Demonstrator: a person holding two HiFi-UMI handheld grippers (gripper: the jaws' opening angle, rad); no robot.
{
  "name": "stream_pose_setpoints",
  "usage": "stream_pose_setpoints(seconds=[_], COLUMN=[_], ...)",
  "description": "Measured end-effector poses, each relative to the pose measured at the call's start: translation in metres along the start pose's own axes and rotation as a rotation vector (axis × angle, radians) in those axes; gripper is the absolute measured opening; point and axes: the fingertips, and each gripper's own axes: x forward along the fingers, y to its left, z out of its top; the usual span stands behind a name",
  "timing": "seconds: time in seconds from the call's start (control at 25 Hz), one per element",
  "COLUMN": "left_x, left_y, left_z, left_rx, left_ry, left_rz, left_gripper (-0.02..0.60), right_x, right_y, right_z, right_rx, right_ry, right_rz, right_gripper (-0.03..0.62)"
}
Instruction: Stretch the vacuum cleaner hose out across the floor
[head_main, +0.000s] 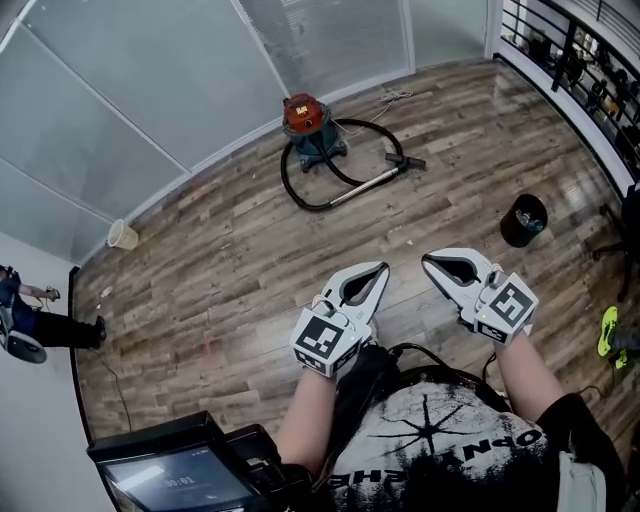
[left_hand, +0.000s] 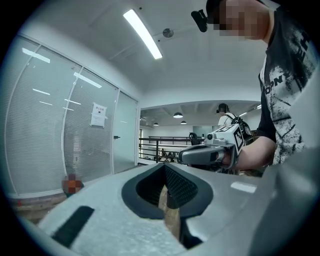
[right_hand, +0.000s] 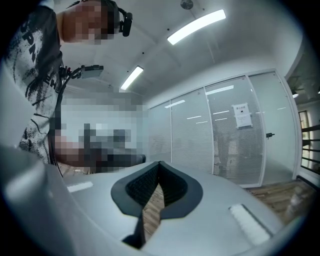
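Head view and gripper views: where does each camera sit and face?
Head view: on the person's head, steeply down at vacuum cleaner, forearms, left tongs, right tongs.
Left gripper view: on left tongs, toward glass wall; torso, right tongs show.
Right gripper view: on right tongs, toward glass wall; torso shows.
Both gripper views share the paper notice.

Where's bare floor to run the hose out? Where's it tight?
Widest bare floor: the band between the hose loop and the left gripper and right gripper, from the beige cup to the black bin. Also open between the floor nozzle and the railing. Crowded: around the vacuum cleaner, where hose and wand lie looped.
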Motion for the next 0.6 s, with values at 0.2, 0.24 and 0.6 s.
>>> stream_pose_setpoints(seconds=[0.2,0.24,0.6], left_x=[0.018,0.02,0.03], left_y=[0.058,0.071,0.184], left_z=[0.005,0.005,-0.003], left_rx=[0.005,0.006,-0.017], left_ry=[-0.013,-0.013,-0.001], left_rz=[-0.063,-0.072,-0.135], left_gripper=[0.0,0.0,0.0], right_x=[0.049,0.061,0.171], right_y=[-0.036,-0.043,-0.093], right_z=[0.002,0.004,0.008], right_rx=[-0.013,-0.014,-0.007], right_ry=[0.02,0.021,0.037], right_rz=[-0.04,-0.049,-0.085], right_gripper=[0.006,0.006,0.006])
